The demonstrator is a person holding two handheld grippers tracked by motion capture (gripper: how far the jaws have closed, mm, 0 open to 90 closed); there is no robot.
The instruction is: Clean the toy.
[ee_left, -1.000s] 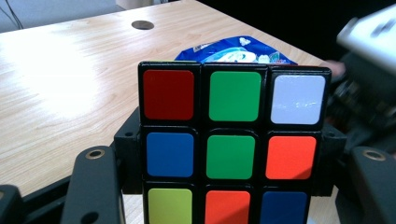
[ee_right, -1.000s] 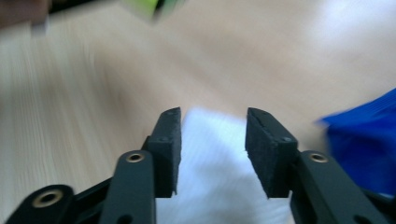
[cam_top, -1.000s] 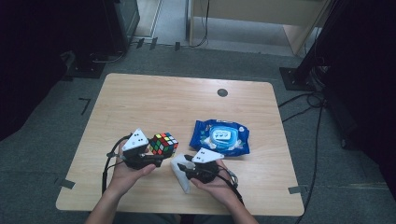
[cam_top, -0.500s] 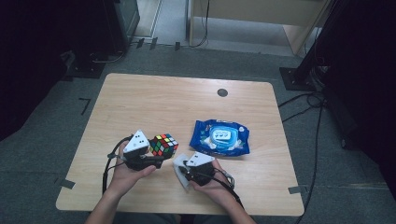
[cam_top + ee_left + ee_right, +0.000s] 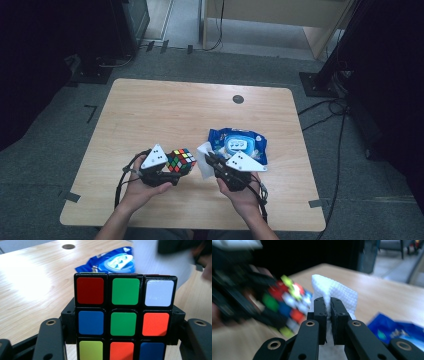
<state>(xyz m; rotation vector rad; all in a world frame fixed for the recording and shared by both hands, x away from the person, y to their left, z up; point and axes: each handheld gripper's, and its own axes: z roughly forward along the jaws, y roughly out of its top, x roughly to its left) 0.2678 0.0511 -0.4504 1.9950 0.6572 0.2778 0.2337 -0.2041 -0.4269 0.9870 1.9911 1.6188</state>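
Observation:
My left gripper (image 5: 176,171) is shut on a scrambled Rubik's cube (image 5: 181,161) and holds it above the table's front. In the left gripper view the cube (image 5: 123,320) sits between the two jaws, its red, green and white top row facing me. My right gripper (image 5: 210,160) has just been closing on a white wipe (image 5: 203,161), which it pinches right beside the cube. In the right gripper view the wipe (image 5: 334,292) sticks up between the nearly touching jaws of the right gripper (image 5: 328,305), with the blurred cube (image 5: 287,302) to the left.
A blue pack of wet wipes (image 5: 239,145) lies on the wooden table (image 5: 175,110) just beyond my right gripper. A dark round grommet (image 5: 238,99) sits near the far edge. Cables trail from both grippers toward the person.
The right gripper has closed on the white wipe and lifted it off the table, up toward the cube. The left gripper and cube have stayed put.

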